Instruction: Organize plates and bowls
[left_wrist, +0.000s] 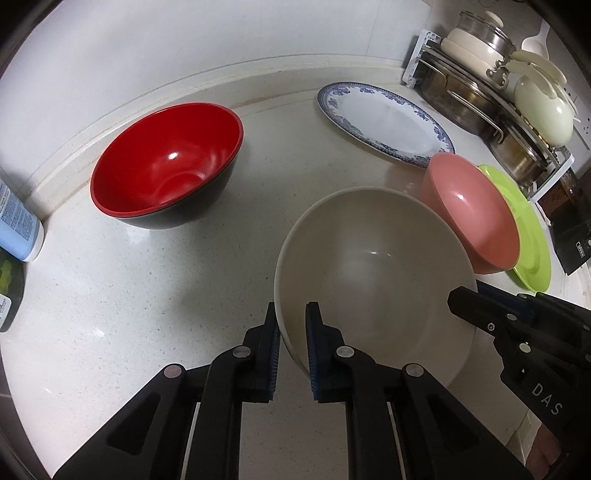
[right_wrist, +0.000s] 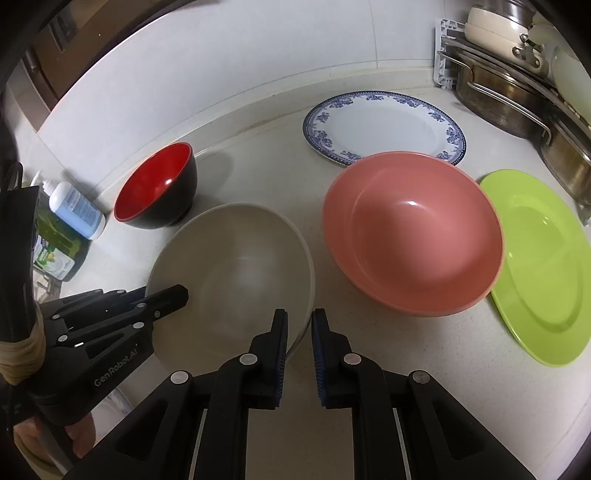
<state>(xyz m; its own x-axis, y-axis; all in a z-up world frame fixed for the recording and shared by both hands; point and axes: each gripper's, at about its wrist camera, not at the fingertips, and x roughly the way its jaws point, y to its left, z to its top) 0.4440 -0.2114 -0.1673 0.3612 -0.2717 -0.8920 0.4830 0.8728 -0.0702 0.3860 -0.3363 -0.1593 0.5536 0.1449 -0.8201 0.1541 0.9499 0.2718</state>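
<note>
A large beige bowl sits on the white counter, held at two sides. My left gripper is shut on its left rim, one finger inside and one outside. My right gripper is shut on the opposite rim in the same way. A red bowl with a black outside stands at the back left. To the right of the beige bowl are a pink bowl and a green plate. A blue-patterned white plate lies behind them.
A rack of steel pots and lids fills the back right corner. A white bottle and a green packet lie at the left edge. A raised ledge and wall bound the counter behind. A hand holds the left gripper.
</note>
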